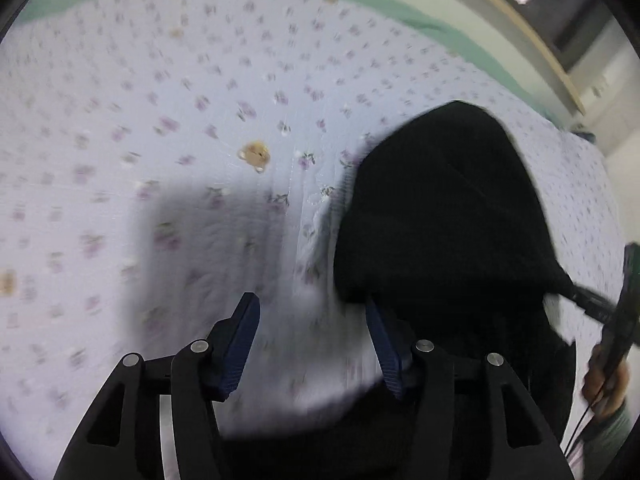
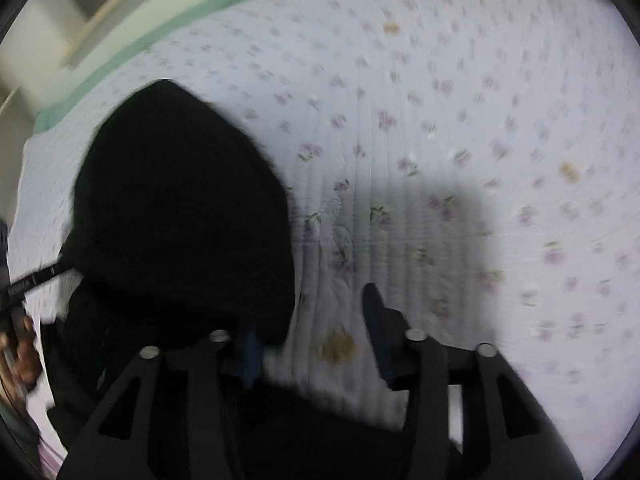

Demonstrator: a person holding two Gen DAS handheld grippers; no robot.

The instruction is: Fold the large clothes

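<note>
Left gripper [image 1: 316,344] hung over the floral sheet [image 1: 160,120], jaws apart, nothing between them, the black garment [image 1: 444,208] bunched just to its right and brushing the right finger. Right gripper [image 2: 312,344] was jaws apart too, empty, with that same dark heap on its left, spilling toward the near edge. Both views were smeared with motion. My worry: so shapeless a pile hid its edges, so a rushed grab could catch several layers, or the sheet underneath, and drag the whole lot crooked.
</note>
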